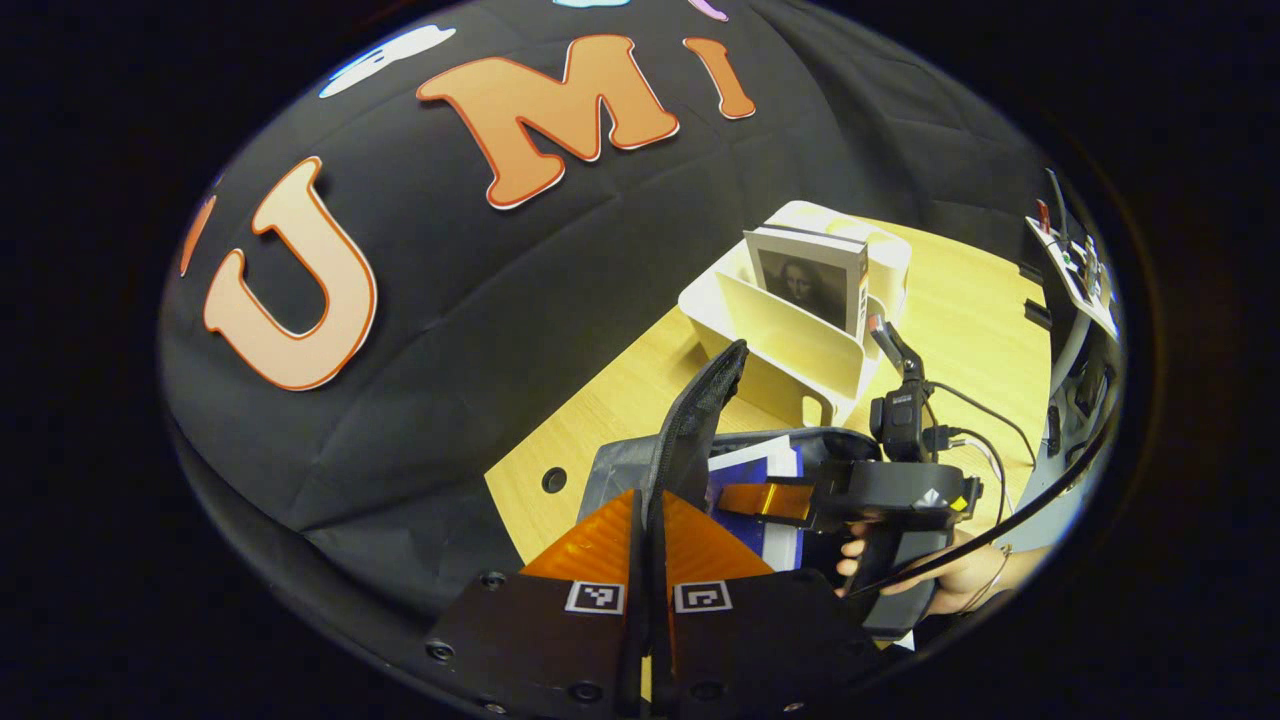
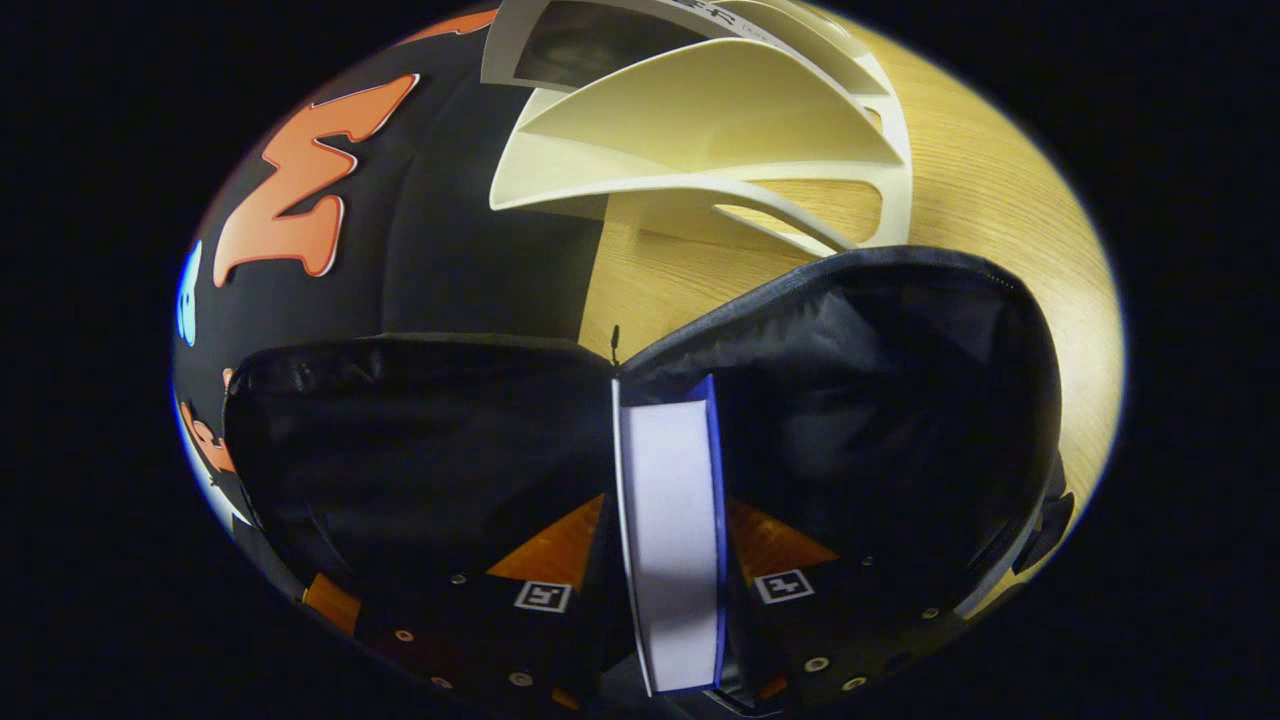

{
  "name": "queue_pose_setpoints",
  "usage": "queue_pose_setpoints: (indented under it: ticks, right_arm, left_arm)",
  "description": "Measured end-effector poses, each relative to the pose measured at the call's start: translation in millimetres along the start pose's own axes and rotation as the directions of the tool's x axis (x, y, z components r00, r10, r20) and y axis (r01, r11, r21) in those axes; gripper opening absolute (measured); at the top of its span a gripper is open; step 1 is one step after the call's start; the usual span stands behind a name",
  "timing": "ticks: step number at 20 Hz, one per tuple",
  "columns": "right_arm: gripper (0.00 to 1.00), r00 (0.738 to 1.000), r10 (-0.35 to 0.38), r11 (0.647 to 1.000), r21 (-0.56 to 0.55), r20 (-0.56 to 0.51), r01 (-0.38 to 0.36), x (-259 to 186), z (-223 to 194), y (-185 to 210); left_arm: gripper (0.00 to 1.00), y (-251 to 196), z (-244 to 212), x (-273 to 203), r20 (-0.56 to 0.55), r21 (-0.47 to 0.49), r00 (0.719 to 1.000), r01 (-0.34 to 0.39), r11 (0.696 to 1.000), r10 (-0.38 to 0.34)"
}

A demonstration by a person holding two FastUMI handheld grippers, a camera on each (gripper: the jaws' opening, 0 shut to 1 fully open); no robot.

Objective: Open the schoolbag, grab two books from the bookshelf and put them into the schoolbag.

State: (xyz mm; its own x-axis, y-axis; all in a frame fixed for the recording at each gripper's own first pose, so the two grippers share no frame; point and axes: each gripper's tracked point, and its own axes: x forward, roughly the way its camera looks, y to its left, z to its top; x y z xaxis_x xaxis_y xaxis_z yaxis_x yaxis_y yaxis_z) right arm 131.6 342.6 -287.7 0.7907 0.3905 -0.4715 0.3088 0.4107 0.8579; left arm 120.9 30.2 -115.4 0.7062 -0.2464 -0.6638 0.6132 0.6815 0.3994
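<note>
The black schoolbag (image 2: 880, 380) lies open on the wooden table. My left gripper (image 1: 650, 495) is shut on the bag's flap (image 1: 700, 410) and holds it upright. My right gripper (image 2: 665, 502) is shut on a blue-covered book (image 2: 670, 560), edge up, with its white pages facing the camera, inside the bag's mouth. In the left gripper view the right gripper (image 1: 770, 500) and that blue book (image 1: 750, 465) sit over the bag. Behind the bag stands a cream bookshelf (image 1: 800, 340) with one portrait-cover book (image 1: 805, 280) upright in it.
The table (image 1: 960, 300) stretches past the shelf to the right. A person's hand (image 1: 960, 575) holds the right gripper, with a cable trailing from it. A round hole (image 1: 553, 479) is in the tabletop beside the bag. Equipment (image 1: 1075, 270) stands at the far right.
</note>
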Motion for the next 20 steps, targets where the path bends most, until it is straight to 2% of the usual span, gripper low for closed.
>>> queue_pose_setpoints:
  ticks: [2,3,5,10,16,18,20]
  right_arm:
    - [0.69,0.999,-0.03,1.0,-0.001,-0.045,0.03,-5,-10,-11]
    - [0.83,0.998,-0.028,1.0,-0.009,-0.049,0.027,-10,-11,-10]
    - [0.96,0.999,-0.042,0.998,-0.053,-0.026,0.04,-28,-1,-12]
    - [0.98,0.997,-0.07,0.99,-0.12,0.036,0.073,-59,38,-28]
    - [0.98,0.99,-0.115,0.972,-0.196,0.08,0.128,-119,86,-58]
    - [0.98,0.982,-0.164,0.951,-0.25,0.096,0.183,-142,103,-77]
    - [0.98,0.967,-0.22,0.915,-0.317,0.129,0.251,-169,124,-94]
  left_arm:
    - [0.04,-4,-6,-1,-0.001,-0.032,1.0,0.024,0.999,-0.024]
    - [0.04,-4,-6,-1,0.002,-0.042,1.0,0.031,0.999,-0.031]
    - [0.04,-4,-7,-1,0.009,-0.052,0.999,0.041,0.998,-0.041]
    - [0.04,-9,-14,-3,0.009,-0.066,0.998,0.064,0.996,-0.063]
    - [0.04,-11,-22,-2,0.01,-0.097,0.996,0.09,0.991,-0.09]
    - [0.04,-13,-24,-3,0.012,-0.093,0.995,0.101,0.991,-0.1]
    - [0.04,-15,-24,-4,0.017,-0.081,0.994,0.107,0.991,-0.106]
